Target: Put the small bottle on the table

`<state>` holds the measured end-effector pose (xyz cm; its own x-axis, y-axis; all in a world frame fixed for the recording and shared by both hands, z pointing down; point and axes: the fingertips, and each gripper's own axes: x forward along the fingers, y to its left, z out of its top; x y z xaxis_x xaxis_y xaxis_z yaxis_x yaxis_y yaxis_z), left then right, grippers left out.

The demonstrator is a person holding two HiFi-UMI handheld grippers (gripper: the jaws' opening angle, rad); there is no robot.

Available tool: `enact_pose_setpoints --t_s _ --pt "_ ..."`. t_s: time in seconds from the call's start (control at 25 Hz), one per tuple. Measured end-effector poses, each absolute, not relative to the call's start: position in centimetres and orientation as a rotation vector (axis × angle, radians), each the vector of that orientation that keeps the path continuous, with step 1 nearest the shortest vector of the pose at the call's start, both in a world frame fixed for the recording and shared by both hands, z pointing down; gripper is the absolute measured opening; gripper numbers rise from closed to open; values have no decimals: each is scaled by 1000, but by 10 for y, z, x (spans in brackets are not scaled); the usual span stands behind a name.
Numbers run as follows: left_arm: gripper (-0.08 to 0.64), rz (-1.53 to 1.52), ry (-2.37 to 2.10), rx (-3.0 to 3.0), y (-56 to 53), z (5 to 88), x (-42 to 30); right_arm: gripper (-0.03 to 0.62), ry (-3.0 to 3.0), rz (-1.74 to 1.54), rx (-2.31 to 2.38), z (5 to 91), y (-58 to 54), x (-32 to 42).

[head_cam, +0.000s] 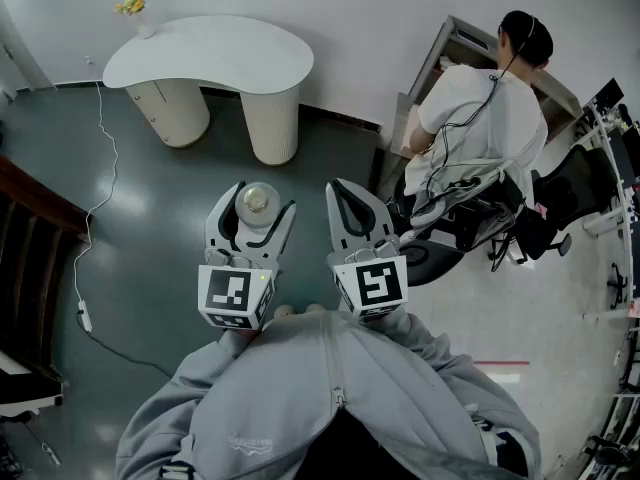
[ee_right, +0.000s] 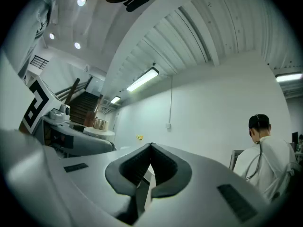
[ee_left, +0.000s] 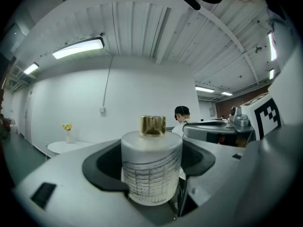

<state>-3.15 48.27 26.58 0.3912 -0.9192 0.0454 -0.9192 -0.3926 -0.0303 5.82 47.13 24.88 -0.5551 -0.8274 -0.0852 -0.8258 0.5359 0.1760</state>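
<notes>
Left gripper [head_cam: 262, 198] grips the small frosted bottle [ee_left: 151, 169] with jaws spread wide. The bottle stands upright, long axis vertical, gold cap [ee_left: 152, 125] up, well apart from the white table [head_cam: 210, 53]. Right gripper [head_cam: 338, 188] is closed and empty.

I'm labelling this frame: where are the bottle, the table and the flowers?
bottle [ee_left: 151, 174], left gripper view, on its frosted body.
table [head_cam: 215, 56], head view, on its bare white top.
flowers [head_cam: 129, 6], head view, on the yellow blooms.
</notes>
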Motion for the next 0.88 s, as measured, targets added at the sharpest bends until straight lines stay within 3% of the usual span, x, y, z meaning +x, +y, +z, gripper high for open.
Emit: enact_pose_setpoints --t_s 0.88 --pt "336 -80 1738 -2626 427 269 9 26 -2798 -303 1430 253 414 92"
